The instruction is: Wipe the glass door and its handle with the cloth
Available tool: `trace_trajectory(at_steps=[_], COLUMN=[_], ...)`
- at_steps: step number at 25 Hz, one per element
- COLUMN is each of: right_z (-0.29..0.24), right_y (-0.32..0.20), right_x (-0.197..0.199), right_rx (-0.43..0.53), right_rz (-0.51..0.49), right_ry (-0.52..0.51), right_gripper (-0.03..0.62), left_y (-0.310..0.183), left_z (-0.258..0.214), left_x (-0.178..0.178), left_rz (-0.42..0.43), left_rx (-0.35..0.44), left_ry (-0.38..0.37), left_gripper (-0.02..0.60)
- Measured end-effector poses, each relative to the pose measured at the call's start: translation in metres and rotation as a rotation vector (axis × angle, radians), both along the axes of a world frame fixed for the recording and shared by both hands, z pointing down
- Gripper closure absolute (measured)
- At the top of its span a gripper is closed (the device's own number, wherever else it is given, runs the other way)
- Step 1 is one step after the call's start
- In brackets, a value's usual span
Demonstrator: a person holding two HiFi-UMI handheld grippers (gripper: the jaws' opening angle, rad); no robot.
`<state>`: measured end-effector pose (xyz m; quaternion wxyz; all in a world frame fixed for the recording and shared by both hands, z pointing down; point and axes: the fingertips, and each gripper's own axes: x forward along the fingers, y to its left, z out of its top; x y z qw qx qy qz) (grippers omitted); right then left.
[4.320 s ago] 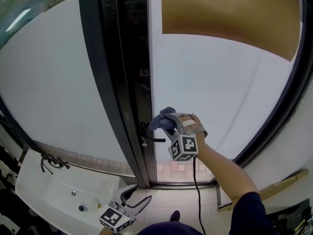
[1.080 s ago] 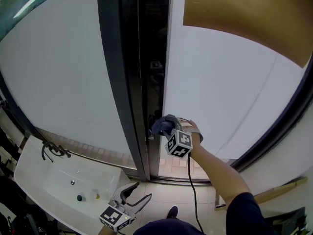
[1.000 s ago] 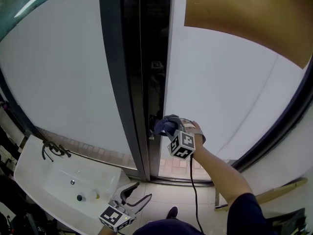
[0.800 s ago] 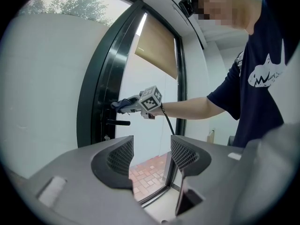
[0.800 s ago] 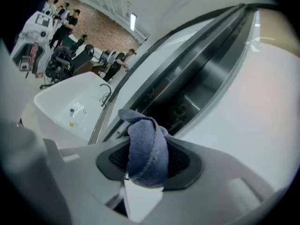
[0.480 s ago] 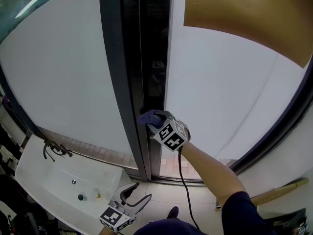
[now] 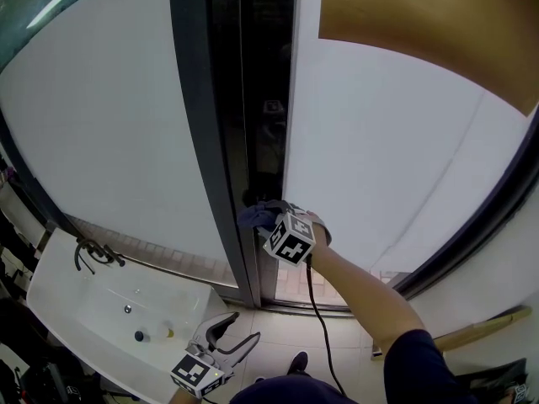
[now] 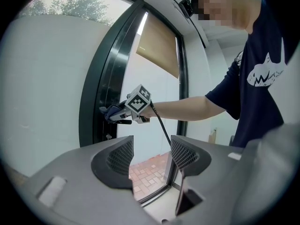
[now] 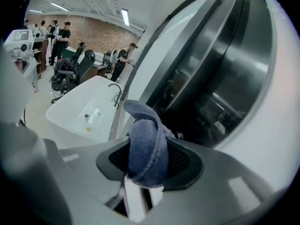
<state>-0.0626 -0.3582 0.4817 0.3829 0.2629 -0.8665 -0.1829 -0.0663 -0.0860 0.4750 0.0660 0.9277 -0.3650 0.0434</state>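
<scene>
My right gripper point(image 7: 263, 218) is shut on a bunched blue cloth point(image 7: 253, 215), which it presses against the dark door frame point(image 7: 221, 141) at handle height, beside the edge of the white glass door point(image 7: 379, 158). In the right gripper view the cloth point(image 9: 147, 146) fills the gap between the jaws of my right gripper point(image 9: 150, 159). In the left gripper view a dark lever handle point(image 8: 123, 122) shows just under that cloth point(image 8: 111, 112). My left gripper point(image 7: 241, 330) hangs low near the floor, open and holding nothing point(image 8: 151, 156).
A white sink point(image 7: 118, 310) with a black tap point(image 7: 88, 255) stands at the lower left. A brown blind point(image 7: 421, 23) covers the top of the glass. A black cable point(image 7: 313, 297) trails from the right gripper. Several people stand far off point(image 9: 61, 32).
My right gripper has carried the cloth left from the glass edge onto the dark frame at the handle, rolling as it went. The left gripper has stayed put.
</scene>
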Motion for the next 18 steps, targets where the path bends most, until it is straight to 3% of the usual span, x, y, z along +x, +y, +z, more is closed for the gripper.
trace_trajectory(at_steps=[8, 18], right_z=[0.015, 0.018], right_y=[0.007, 0.012], right_x=[0.05, 0.1], right_rx=[-0.23, -0.255], right_rz=[0.015, 0.043], right_ry=[0.023, 0.097], right_gripper=[0.427, 0.433], left_y=[-0.003, -0.007], left_z=[-0.004, -0.006], left_x=[0.011, 0.011], left_rz=[0.038, 0.035], left_rx=[0.002, -0.012], left_ry=[0.002, -0.022], left_gripper=[0.336, 0.336])
